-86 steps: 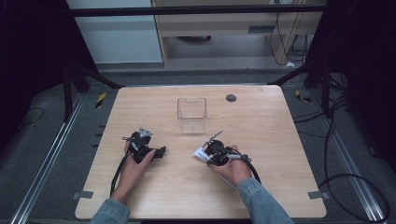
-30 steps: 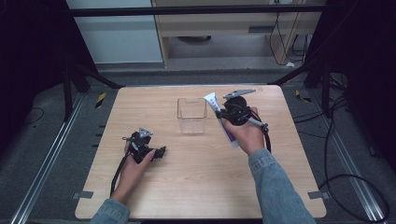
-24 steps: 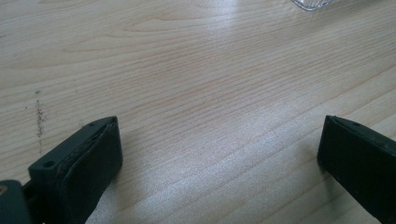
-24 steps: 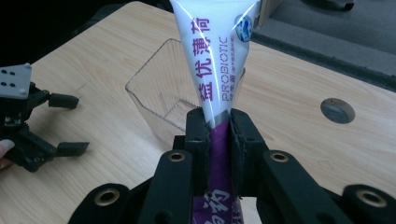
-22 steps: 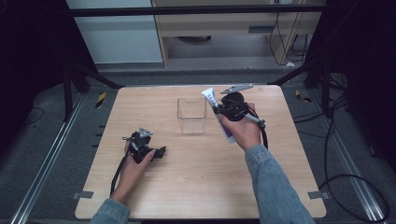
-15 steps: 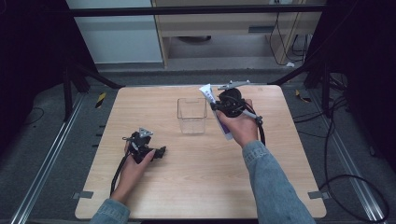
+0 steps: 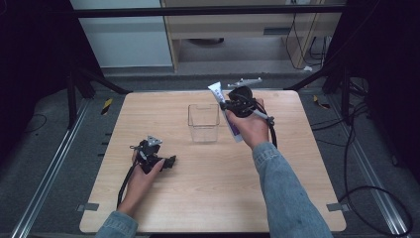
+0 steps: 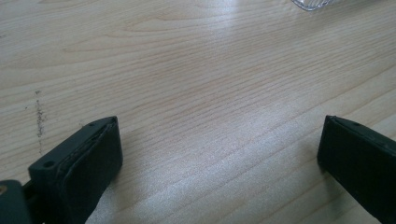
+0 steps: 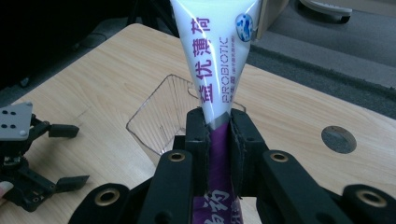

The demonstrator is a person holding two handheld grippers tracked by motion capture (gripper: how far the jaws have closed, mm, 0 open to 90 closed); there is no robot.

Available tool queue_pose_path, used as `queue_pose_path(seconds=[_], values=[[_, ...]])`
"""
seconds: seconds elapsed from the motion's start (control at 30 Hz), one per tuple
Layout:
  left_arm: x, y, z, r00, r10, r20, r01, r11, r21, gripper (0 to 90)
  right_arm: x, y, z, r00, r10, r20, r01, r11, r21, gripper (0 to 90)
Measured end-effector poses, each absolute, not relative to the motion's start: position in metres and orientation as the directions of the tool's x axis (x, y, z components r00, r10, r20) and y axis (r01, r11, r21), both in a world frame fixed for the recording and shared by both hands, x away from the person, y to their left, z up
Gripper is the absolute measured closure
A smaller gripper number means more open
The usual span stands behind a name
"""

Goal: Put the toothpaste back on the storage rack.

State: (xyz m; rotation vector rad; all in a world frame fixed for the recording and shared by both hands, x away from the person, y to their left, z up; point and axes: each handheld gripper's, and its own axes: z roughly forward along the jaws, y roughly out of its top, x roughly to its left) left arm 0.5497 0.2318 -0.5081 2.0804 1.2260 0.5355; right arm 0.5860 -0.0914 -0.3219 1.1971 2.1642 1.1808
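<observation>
A white and purple toothpaste tube point(image 7: 225, 111) point(image 9: 215, 70) hangs in the air, clamped between the jaws of my right gripper point(image 7: 232, 105) point(image 9: 218, 135), which is shut on its middle. The tube's flat crimped end points up and away. It hovers just right of a clear plastic box point(image 7: 203, 122) point(image 9: 163, 116) standing open-topped on the wooden table point(image 7: 213, 198). My left gripper point(image 7: 168, 162) rests on the table at the left, open, its pads point(image 8: 93, 158) wide apart over bare wood.
A dark round hole point(image 9: 338, 139) sits in the tabletop near its far right edge. Metal frame rails and cables run around the table on the floor. A cabinet stands behind the table.
My right gripper has carried the tube a little leftward and upward, closer to the clear box. The left gripper has stayed where it was.
</observation>
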Motion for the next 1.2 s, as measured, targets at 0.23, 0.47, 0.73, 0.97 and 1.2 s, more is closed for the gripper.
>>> queue_pose_path(seconds=[0.23,0.47,0.73,0.97,1.2], values=[[0.550,0.232,-0.508,0.478,0.878,0.018,0.610,-0.347,0.712,0.0,0.589,-0.087,-0.315,-0.553,0.830,0.067,0.486,0.257,0.835,79.5],[0.550,0.232,-0.508,0.478,0.878,0.018,0.610,-0.347,0.712,0.0,0.594,-0.078,-0.305,-0.558,0.827,0.071,0.465,0.242,0.852,79.5],[0.550,0.232,-0.508,0.478,0.878,0.018,0.610,-0.347,0.712,0.0,0.609,-0.062,-0.297,-0.564,0.822,0.081,0.436,0.213,0.874,79.5],[0.550,0.232,-0.508,0.478,0.878,0.018,0.611,-0.347,0.711,0.0,0.618,-0.047,-0.291,-0.567,0.820,0.077,0.419,0.207,0.884,79.5],[0.550,0.232,-0.508,0.478,0.878,0.019,0.611,-0.348,0.711,0.0,0.628,-0.037,-0.292,-0.566,0.822,0.068,0.414,0.213,0.885,79.5]])
